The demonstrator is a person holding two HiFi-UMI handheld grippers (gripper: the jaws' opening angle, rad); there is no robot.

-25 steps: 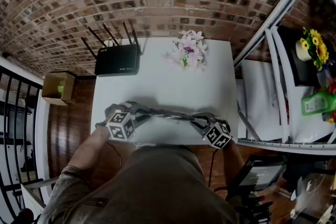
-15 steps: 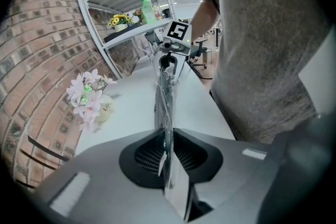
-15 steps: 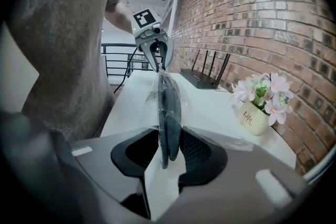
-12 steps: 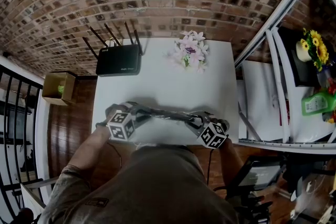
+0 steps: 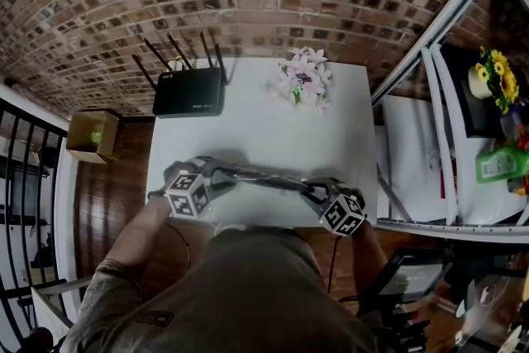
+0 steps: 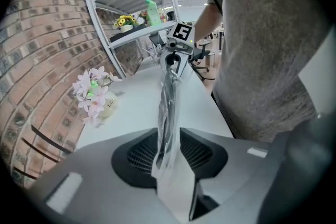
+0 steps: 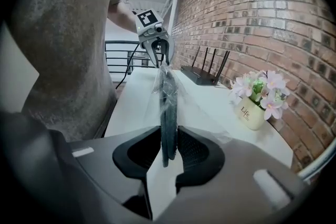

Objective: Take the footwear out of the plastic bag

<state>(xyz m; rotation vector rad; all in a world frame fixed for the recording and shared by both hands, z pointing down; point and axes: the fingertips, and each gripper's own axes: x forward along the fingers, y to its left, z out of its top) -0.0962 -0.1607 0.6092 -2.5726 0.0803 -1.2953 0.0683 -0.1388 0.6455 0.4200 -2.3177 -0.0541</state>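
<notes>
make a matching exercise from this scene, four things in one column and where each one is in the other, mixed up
Things:
1. router
2. flower pot
3. plastic bag
4. cardboard box

Places:
A. on the floor, left of the table
B. table's far left corner
C. table's far edge, right of middle
D. lifted over the table's near edge

Pairs: 1-B, 2-C, 3-D, 4-A

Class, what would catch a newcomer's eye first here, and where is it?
A plastic bag with dark footwear inside is stretched along the near edge of the white table, its ends between the opening fingers of the left gripper and the closing fingers of the right gripper. Behind stand a black router at the far left corner and pink flowers to its right.
</notes>
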